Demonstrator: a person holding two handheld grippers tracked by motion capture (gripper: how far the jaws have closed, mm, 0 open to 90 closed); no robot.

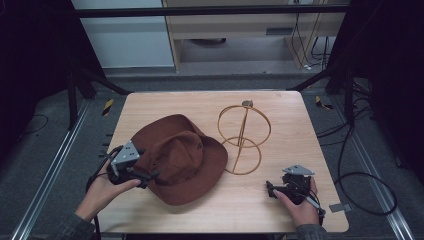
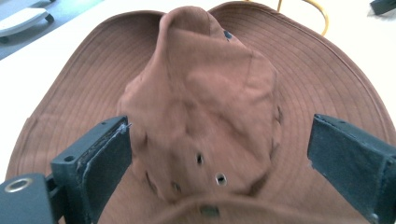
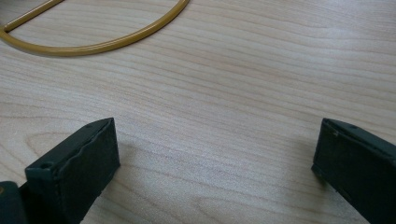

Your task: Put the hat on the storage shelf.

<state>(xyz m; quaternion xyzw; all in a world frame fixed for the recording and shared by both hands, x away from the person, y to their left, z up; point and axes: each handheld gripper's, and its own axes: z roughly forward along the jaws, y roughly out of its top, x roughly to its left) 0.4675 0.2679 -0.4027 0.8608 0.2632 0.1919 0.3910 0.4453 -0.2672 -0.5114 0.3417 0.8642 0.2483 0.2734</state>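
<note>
Brown hat (image 1: 180, 157) lay toward desk's (image 1: 280, 107) near-left corner, its crown between wide-spread jaws of left hand-held gripper (image 2: 217, 154).

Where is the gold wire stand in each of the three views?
High view: stand right of centre, beside the hat.
Left gripper view: a gold arc at the top edge, behind the hat's brim.
Right gripper view: its base ring at upper left.
Shared landmark: the wooden table.

Matt brown cloth hat (image 1: 182, 157), glossy brass-coloured wire stand (image 1: 243, 137), smooth wooden table (image 1: 280, 205)
</note>
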